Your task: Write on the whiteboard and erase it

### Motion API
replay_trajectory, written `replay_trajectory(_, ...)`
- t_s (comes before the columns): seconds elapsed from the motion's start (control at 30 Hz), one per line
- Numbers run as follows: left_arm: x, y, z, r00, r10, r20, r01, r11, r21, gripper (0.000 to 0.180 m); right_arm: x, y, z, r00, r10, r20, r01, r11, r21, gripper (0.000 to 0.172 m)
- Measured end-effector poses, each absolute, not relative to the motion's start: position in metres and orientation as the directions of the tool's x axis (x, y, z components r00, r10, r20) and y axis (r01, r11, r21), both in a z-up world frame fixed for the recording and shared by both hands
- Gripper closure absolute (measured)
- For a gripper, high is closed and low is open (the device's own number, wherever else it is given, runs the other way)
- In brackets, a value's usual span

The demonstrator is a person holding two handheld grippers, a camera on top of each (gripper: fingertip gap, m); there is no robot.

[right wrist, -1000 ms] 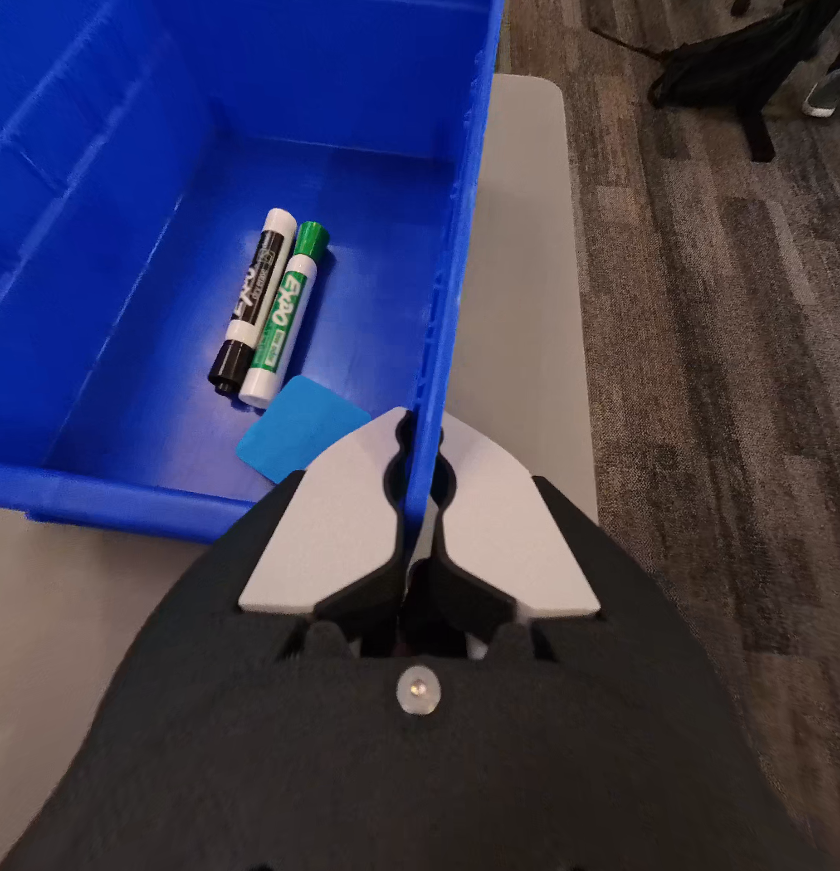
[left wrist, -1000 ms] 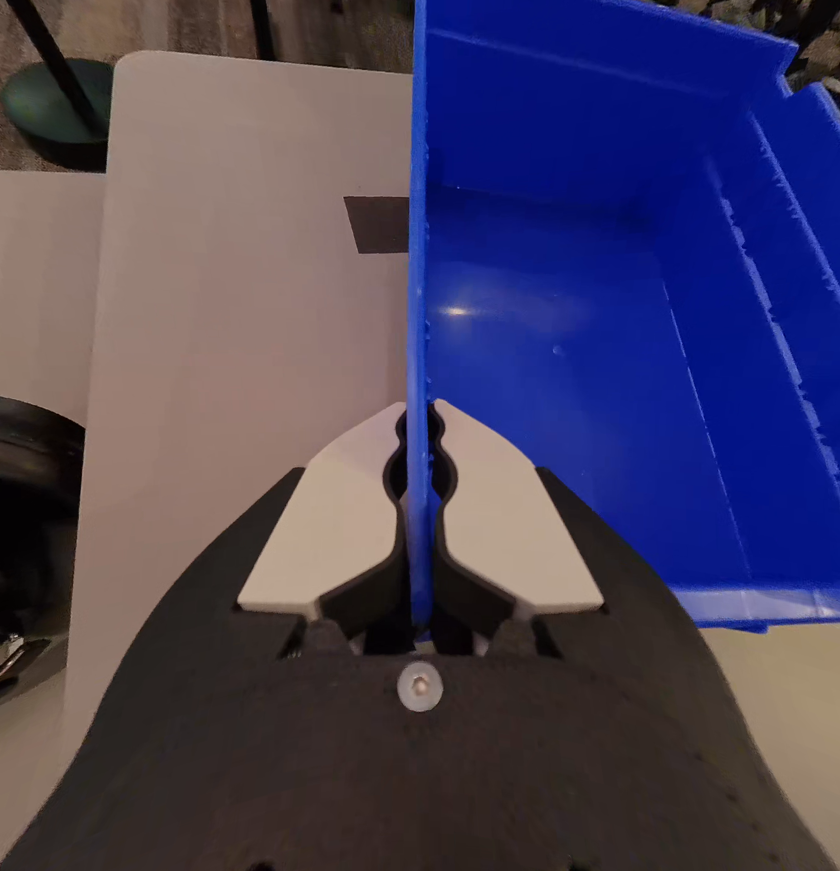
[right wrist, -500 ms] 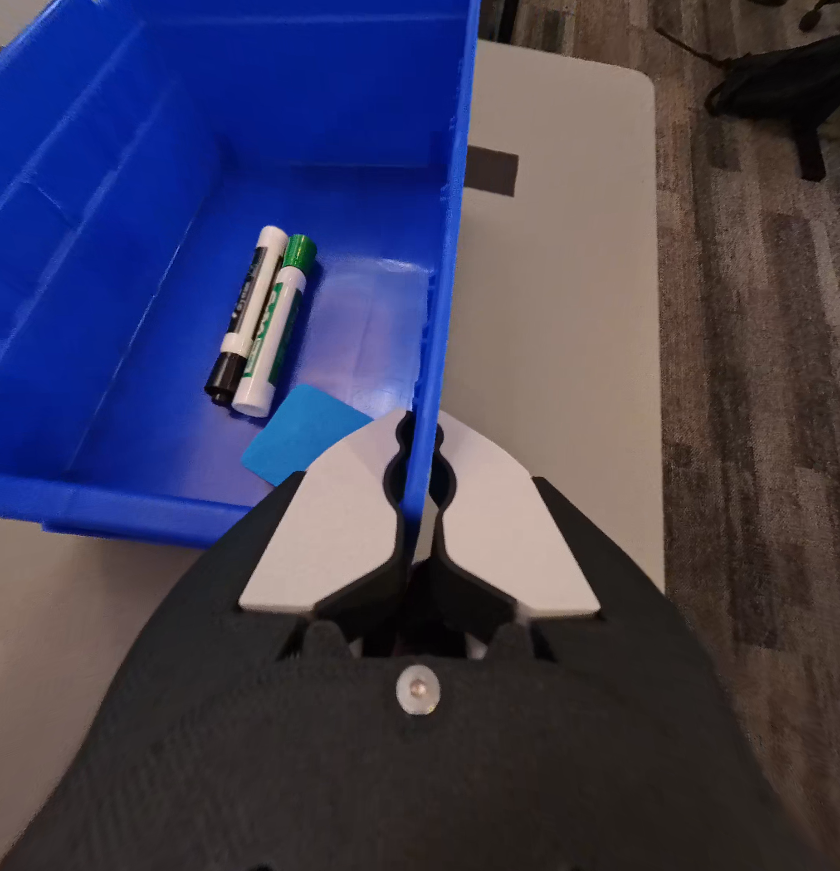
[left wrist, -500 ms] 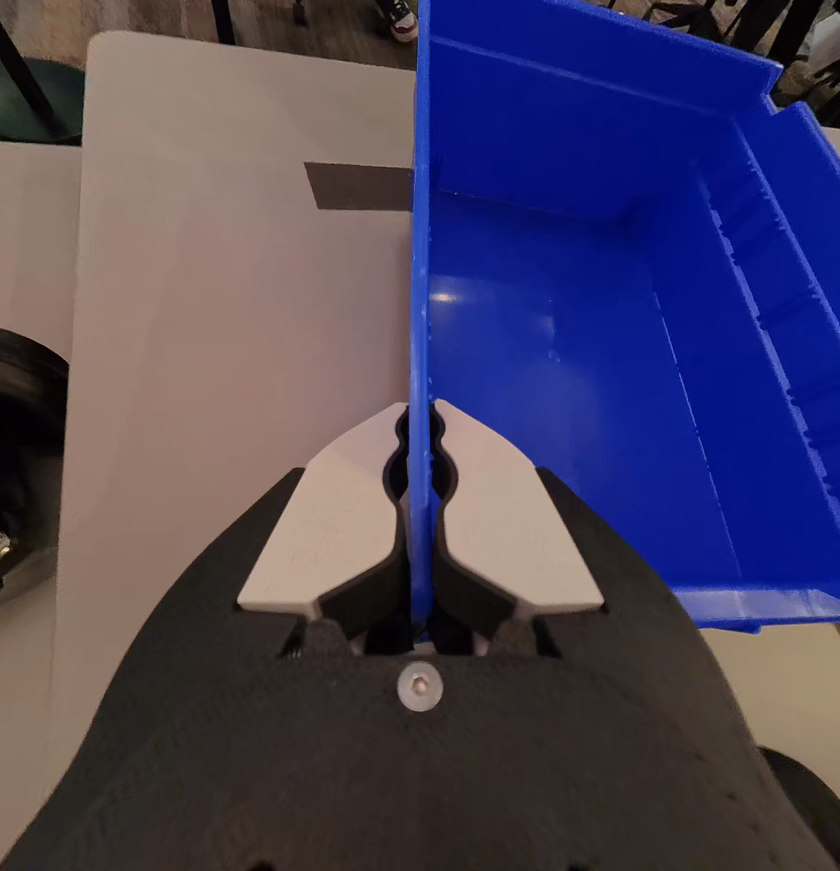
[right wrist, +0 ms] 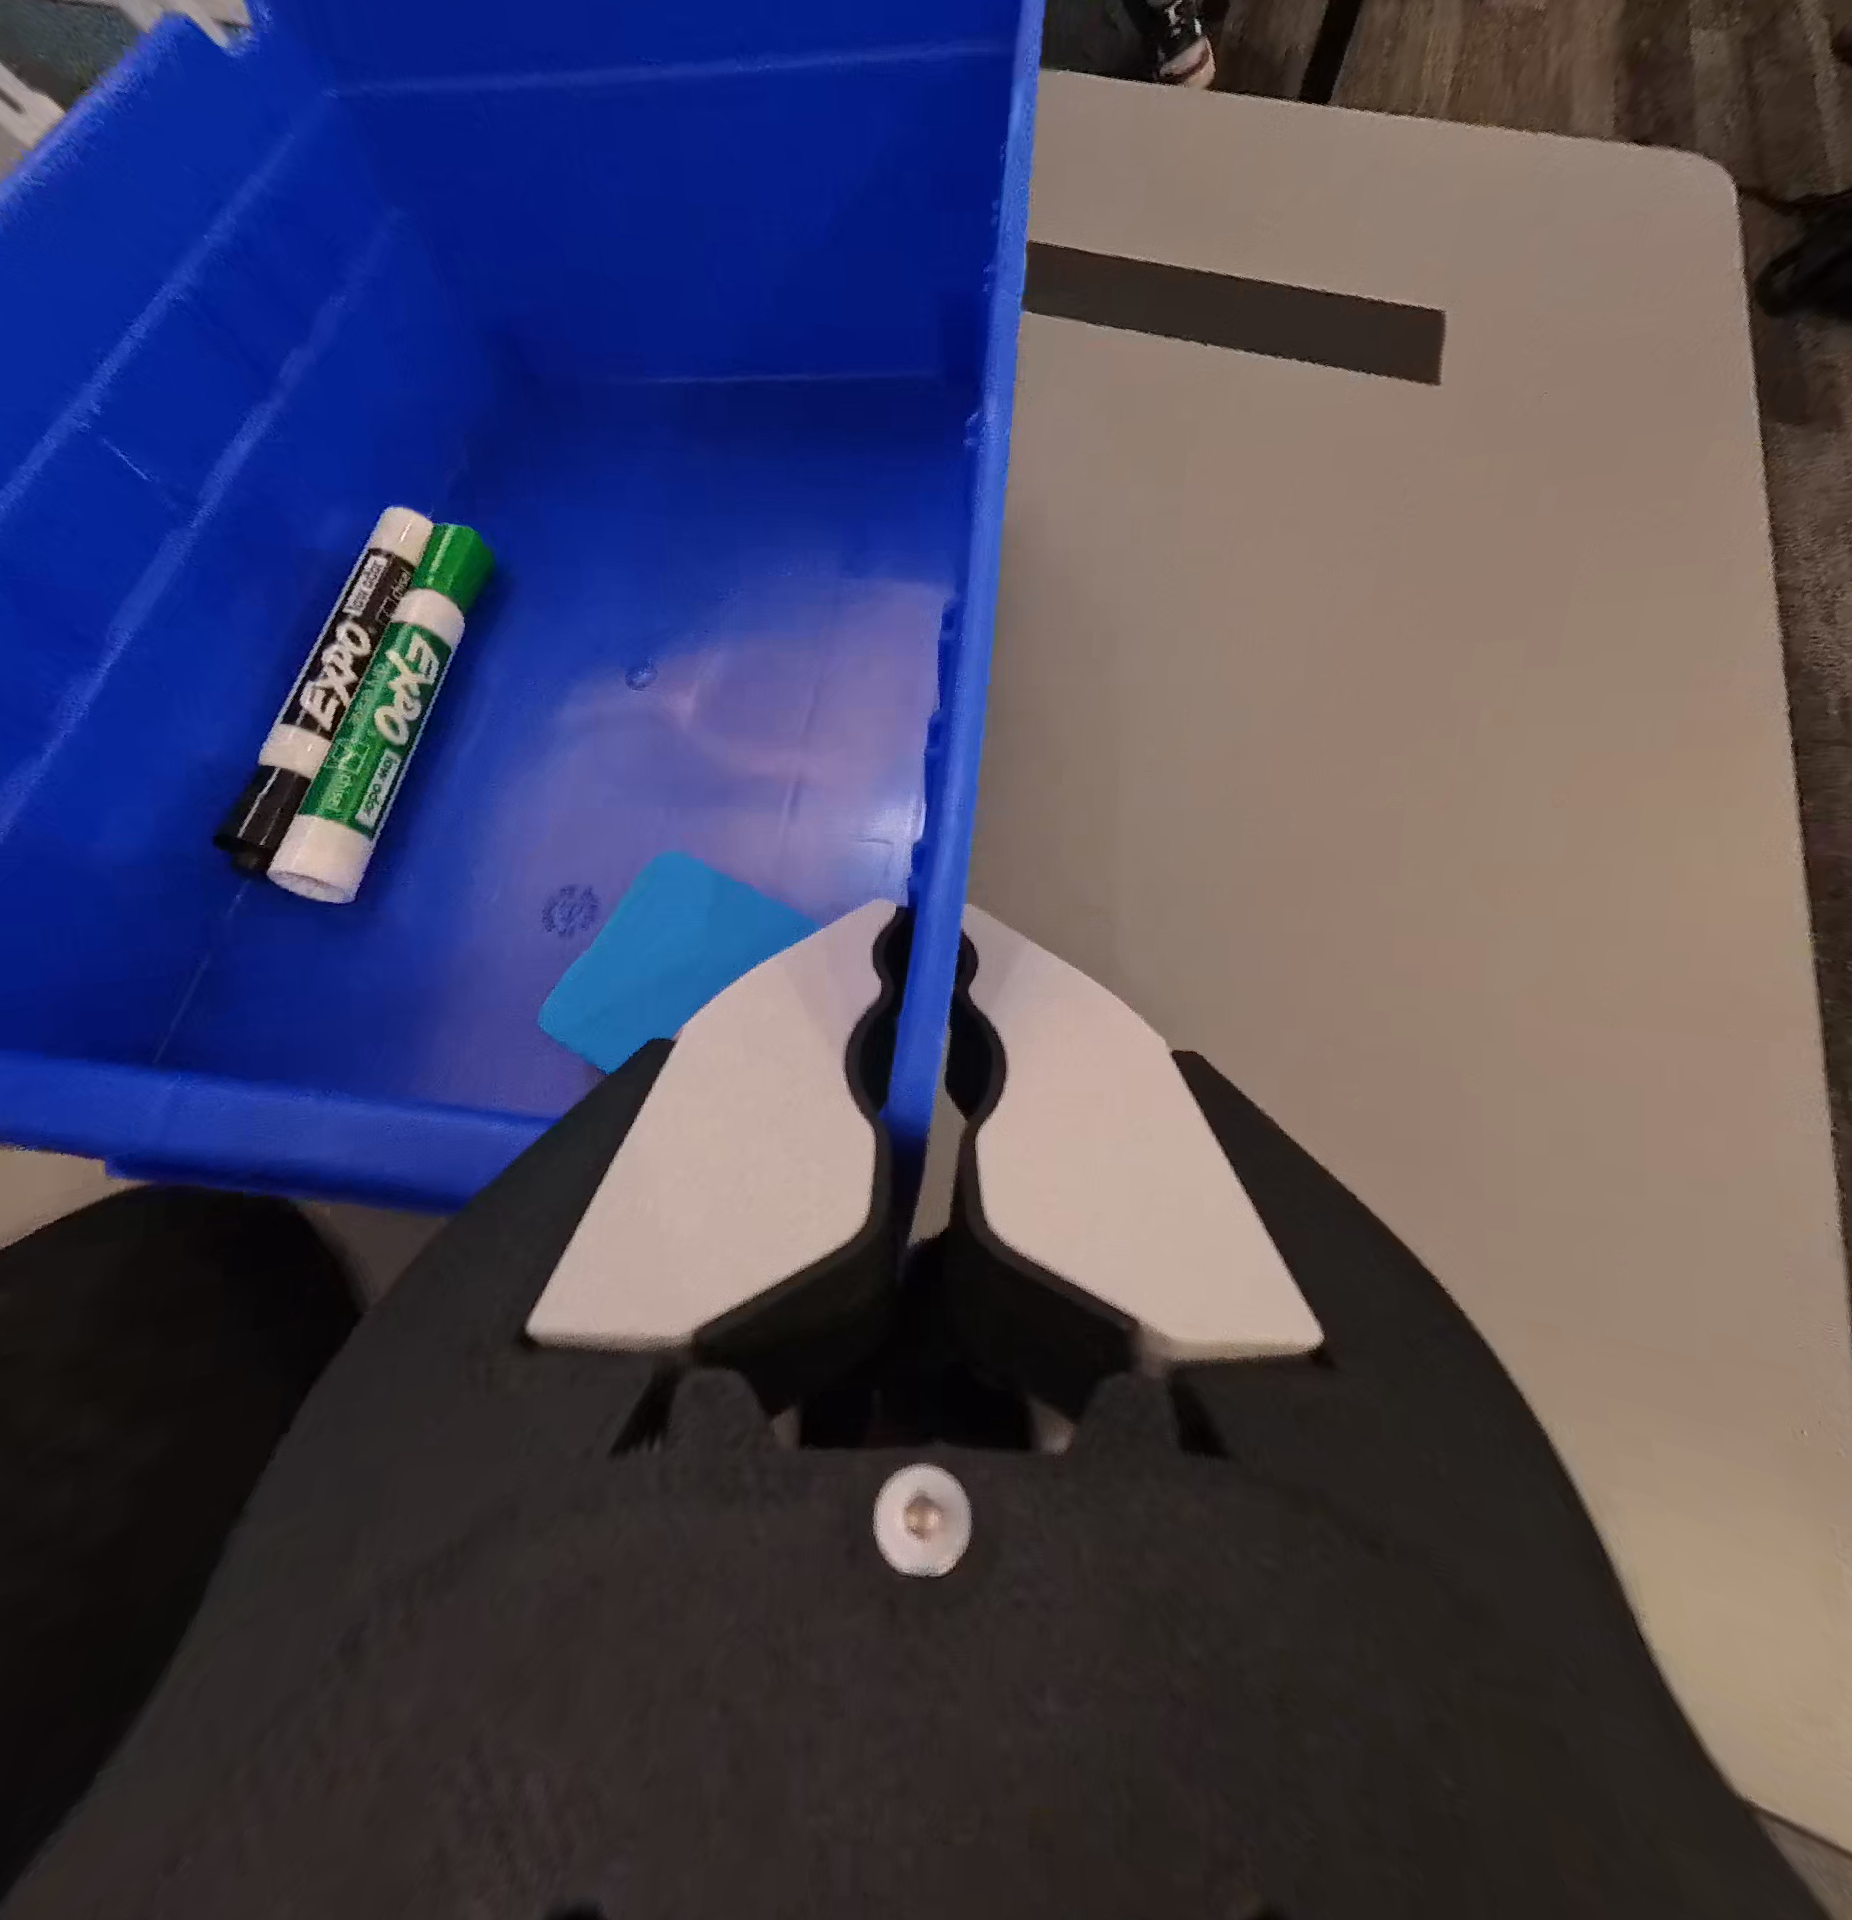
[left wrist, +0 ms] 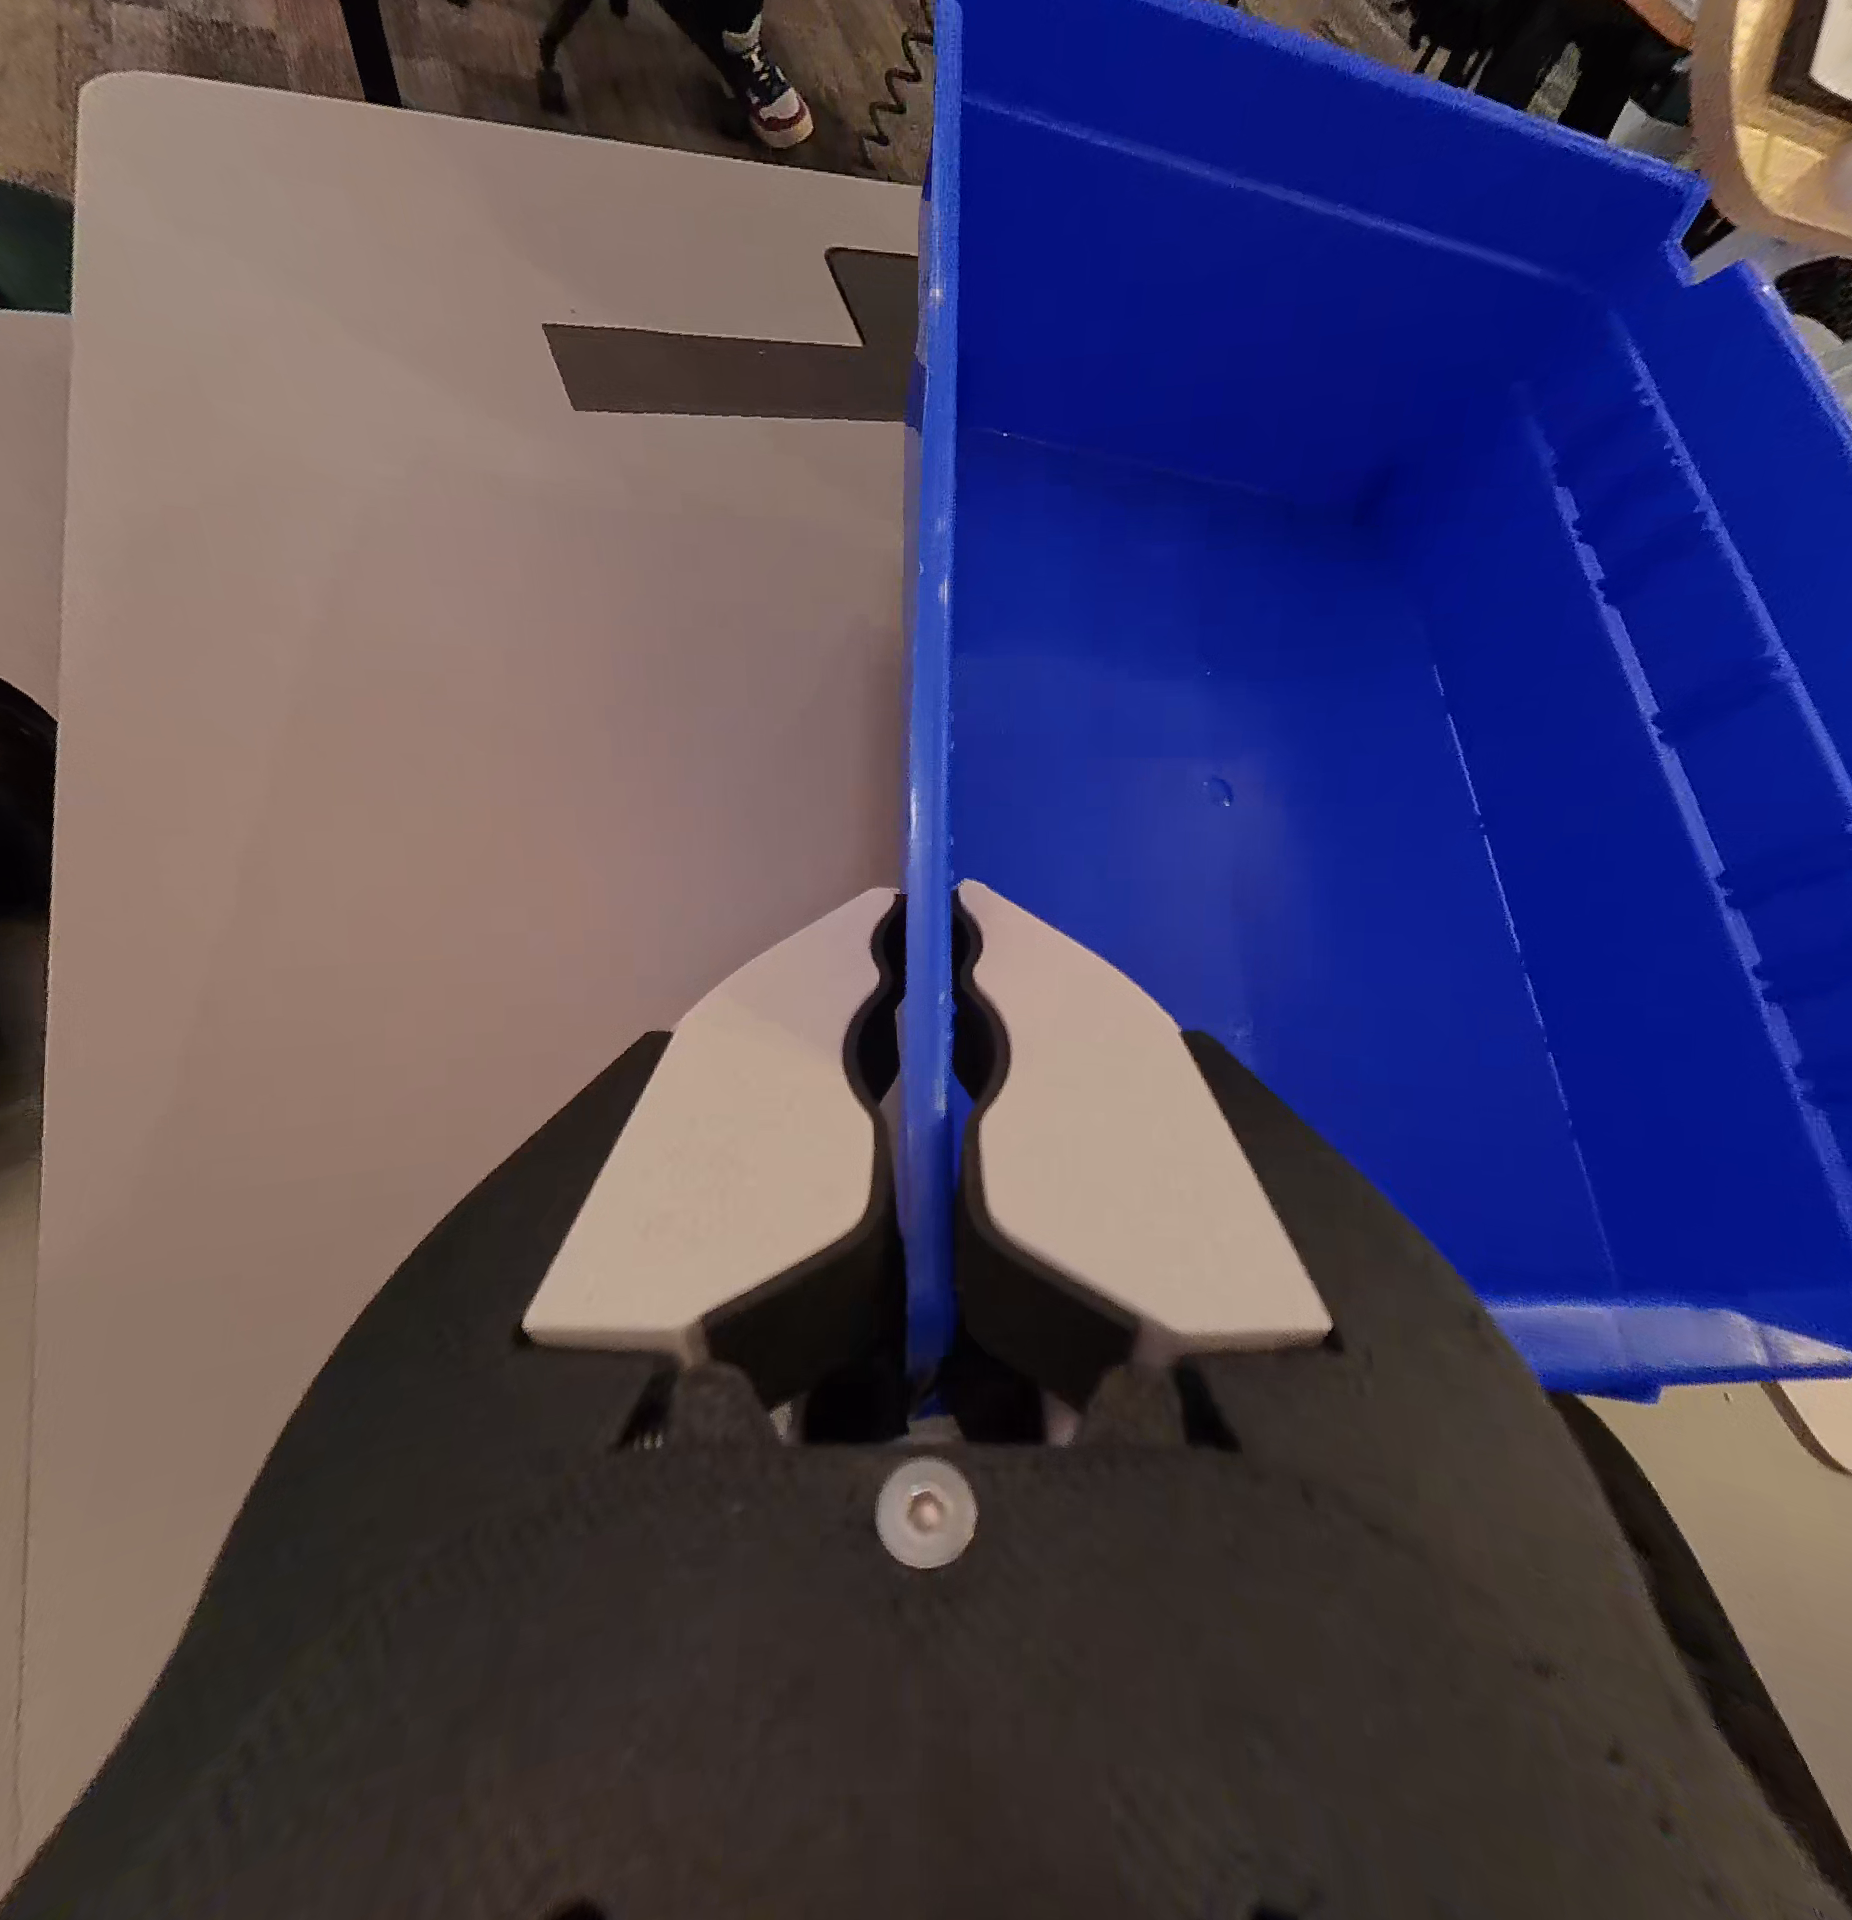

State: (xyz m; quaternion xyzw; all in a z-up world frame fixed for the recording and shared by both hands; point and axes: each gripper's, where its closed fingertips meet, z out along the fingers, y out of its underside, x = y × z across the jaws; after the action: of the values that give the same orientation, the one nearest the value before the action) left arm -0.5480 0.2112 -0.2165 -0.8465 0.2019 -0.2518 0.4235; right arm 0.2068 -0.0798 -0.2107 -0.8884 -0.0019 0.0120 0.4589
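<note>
A blue plastic bin (left wrist: 1317, 790) sits over a white table (left wrist: 434, 675). My left gripper (left wrist: 927, 899) is shut on the bin's left wall (left wrist: 927, 623), with both pads pressed on it. My right gripper (right wrist: 927, 920) is shut on the bin's right wall (right wrist: 989, 468). Inside the bin, in the right wrist view, lie a black marker (right wrist: 330, 675) and a green marker (right wrist: 392, 717) side by side, and a light blue flat pad (right wrist: 662, 961) just left of my right fingers (right wrist: 756, 1091).
Black tape strips lie on the table (left wrist: 714, 369), (right wrist: 1234, 312), partly under the bin. The table's right edge (right wrist: 1763, 727) borders carpet. A dark object (right wrist: 122, 1455) lies at the lower left in the right wrist view. A person's shoe (left wrist: 771, 88) stands beyond the table. The tips of one gripper are about 80 cm away from the tips of the other.
The bin, held by both grippers, has moved farther over the table: more tabletop and tape show beside it now. Both grasps are unchanged. The markers shifted slightly in view.
</note>
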Motion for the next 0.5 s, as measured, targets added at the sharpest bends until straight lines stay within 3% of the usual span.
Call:
replay_trajectory(0.2, -0.551, 0.182, -0.206, 0.766, -0.592, 0.252, -0.146, -0.54, -0.829, 0.175, 0.165, -0.087, -0.206, 0.993, 0.088, -0.083, -0.02, -0.558, -0.83, 0.167)
replay_trajectory(0.5, -0.588, 0.145, -0.191, 0.8, -0.534, 0.275, -0.061, -0.527, -0.848, 0.175, 0.037, -0.046, -0.219, 0.924, 0.348, -0.158, 0.08, -0.58, -0.811, 0.167)
